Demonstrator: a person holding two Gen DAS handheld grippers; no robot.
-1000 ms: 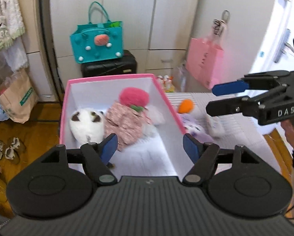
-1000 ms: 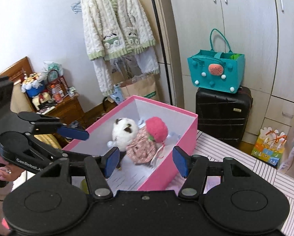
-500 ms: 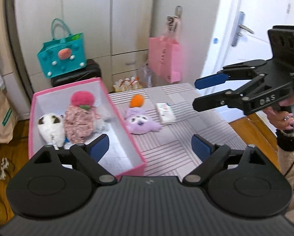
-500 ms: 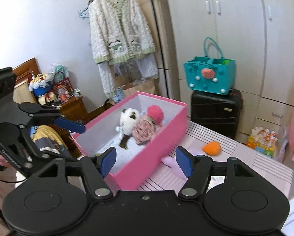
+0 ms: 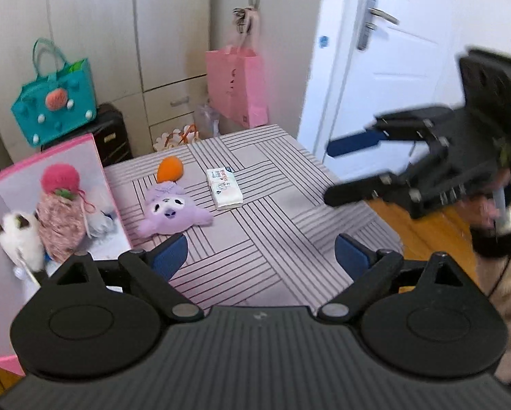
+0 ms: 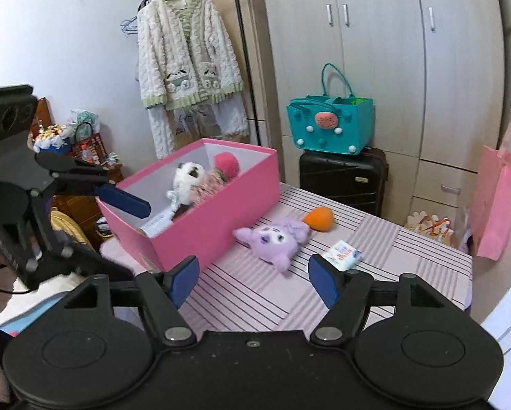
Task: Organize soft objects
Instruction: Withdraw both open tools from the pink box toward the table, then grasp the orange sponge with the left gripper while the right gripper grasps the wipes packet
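A pink box (image 6: 221,218) stands at the left of the striped table (image 5: 272,239). It holds a white plush (image 6: 187,177) and a pink doll with a red cap (image 5: 60,201). A purple plush (image 5: 171,210), also in the right wrist view (image 6: 272,239), lies on the table beside the box. An orange plush (image 5: 170,168) lies just behind it. My left gripper (image 5: 262,254) is open and empty, held back above the table's near part. My right gripper (image 6: 253,278) is open and empty, above the table in front of the purple plush.
A small tissue pack (image 5: 224,188) lies on the table right of the purple plush. Behind the table are a black suitcase (image 6: 344,177) with a teal bag (image 6: 330,130) on it, a hanging pink bag (image 5: 238,85), wardrobes and a white door (image 5: 392,68).
Both grippers have pulled back and away from the box. The left view has swung right, so the table and its loose plushes now show. Both stay open and empty.
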